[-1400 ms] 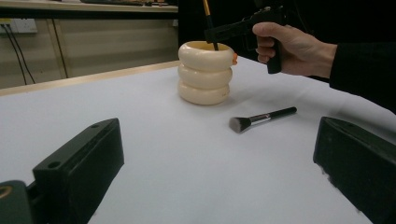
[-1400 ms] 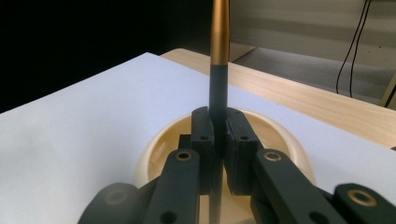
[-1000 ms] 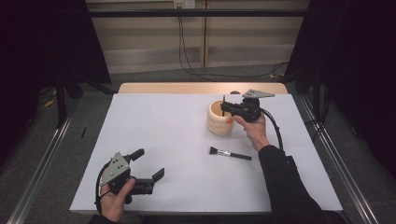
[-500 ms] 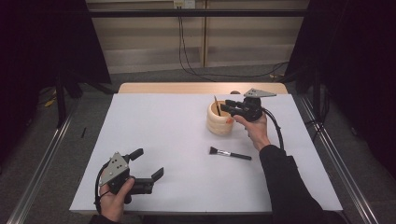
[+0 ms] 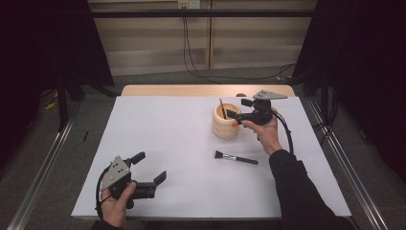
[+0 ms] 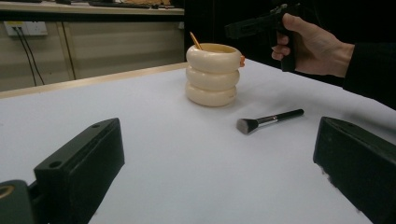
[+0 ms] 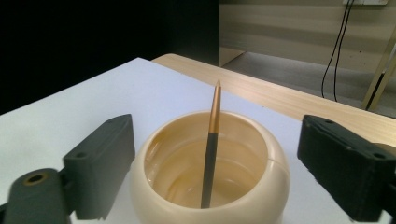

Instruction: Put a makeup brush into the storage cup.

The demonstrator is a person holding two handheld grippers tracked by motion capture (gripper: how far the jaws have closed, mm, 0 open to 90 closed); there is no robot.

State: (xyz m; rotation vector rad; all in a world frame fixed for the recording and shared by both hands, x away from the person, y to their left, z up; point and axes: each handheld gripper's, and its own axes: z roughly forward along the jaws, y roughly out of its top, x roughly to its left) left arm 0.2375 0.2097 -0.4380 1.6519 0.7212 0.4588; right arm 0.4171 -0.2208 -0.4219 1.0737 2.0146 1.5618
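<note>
A cream ringed cup (image 5: pixel 225 125) stands on the white table top, right of centre. A thin brush handle with a gold tip (image 7: pixel 213 130) stands inside it, leaning on the rim (image 5: pixel 222 108). My right gripper (image 5: pixel 239 108) hovers level just right of the cup's mouth. Its jaws have just been opening and now stand wide on either side of the handle without touching it (image 7: pixel 215 144). A black makeup brush (image 5: pixel 237 158) lies flat in front of the cup (image 6: pixel 268 120). My left gripper (image 5: pixel 149 166) rests open near the front left edge, nothing between its jaws (image 6: pixel 219 154).
White sheet (image 5: pixel 167 129) covers the table, with a strip of bare wood (image 5: pixel 182 90) at the back edge. Metal rails (image 5: pixel 43 182) run along the floor on both sides. Cables hang on the back wall (image 5: pixel 186 43).
The right gripper's jaws have spread apart and let go of the gold-tipped brush, which now stands free in the cup. The right hand has drawn slightly back to the right. The left gripper stayed put.
</note>
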